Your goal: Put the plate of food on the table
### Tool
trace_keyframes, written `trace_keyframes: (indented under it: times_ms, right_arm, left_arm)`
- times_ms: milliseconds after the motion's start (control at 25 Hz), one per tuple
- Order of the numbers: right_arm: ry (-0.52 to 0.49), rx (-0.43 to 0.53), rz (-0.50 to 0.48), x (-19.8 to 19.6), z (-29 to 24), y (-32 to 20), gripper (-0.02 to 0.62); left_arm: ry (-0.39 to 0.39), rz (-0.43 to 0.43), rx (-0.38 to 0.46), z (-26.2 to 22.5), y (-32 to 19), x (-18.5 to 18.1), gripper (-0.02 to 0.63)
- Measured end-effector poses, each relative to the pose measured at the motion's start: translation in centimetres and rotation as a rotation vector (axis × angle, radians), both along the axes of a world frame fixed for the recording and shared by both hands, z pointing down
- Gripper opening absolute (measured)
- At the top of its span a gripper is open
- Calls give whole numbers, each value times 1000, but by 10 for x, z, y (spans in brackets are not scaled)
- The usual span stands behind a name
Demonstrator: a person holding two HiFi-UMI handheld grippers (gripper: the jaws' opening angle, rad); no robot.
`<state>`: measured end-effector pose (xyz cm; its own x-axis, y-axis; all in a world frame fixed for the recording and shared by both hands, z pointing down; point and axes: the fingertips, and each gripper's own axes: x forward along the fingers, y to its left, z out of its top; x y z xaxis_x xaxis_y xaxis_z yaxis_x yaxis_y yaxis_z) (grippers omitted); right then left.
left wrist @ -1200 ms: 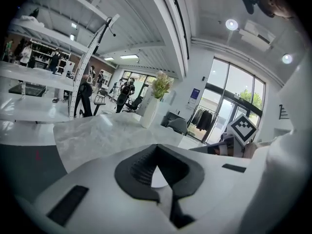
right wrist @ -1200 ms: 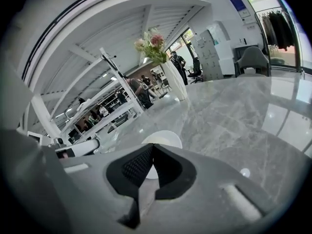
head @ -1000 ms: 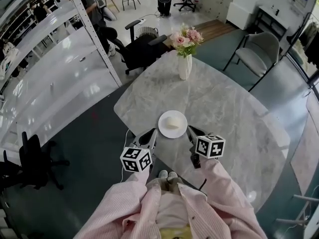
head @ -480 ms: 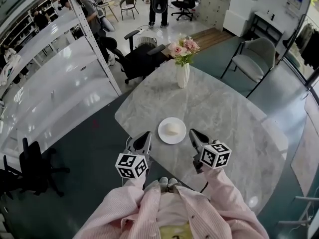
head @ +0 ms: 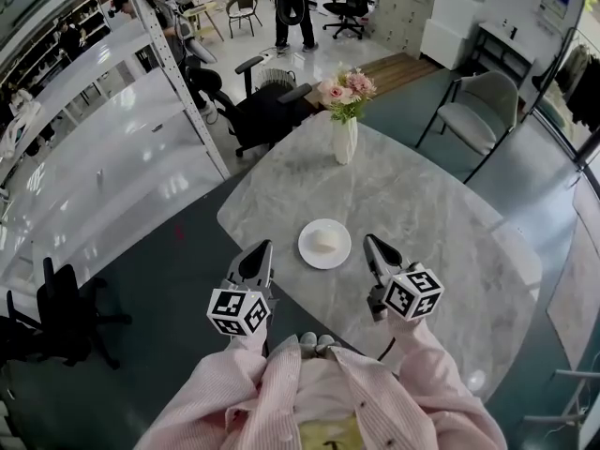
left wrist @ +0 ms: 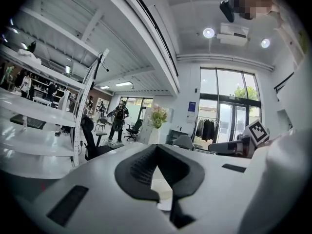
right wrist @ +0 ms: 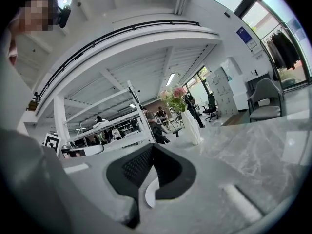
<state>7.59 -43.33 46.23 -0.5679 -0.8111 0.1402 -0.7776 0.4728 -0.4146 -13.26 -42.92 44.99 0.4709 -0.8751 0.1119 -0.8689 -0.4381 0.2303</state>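
A white plate with a pale lump of food rests on the marble table, near its front edge. My left gripper hangs left of the plate and my right gripper hangs right of it. Both are apart from the plate, and both are shut with nothing between the jaws. In the left gripper view the closed left gripper hides most of the plate. The right gripper shows only a sliver of plate below its pads.
A white vase of pink flowers stands at the table's far side. A grey chair stands beyond the table on the right and a black office chair on the left. A long white shelf rack runs along the left.
Both grippers have drawn back from the plate's sides toward the person and risen. The plate has stayed where it was on the table.
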Motion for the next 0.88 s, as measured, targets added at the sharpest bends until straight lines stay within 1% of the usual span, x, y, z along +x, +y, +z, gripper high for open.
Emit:
trace_keyframes:
  times_ms: [400, 880]
  right_arm:
    - [18, 66, 39, 7, -13, 2, 5]
    - [21, 58, 56, 10, -11, 1, 5]
  left_arm:
    - [-11, -39, 50, -12, 0, -13, -5]
    - [-16, -64, 51, -14, -1, -20, -5]
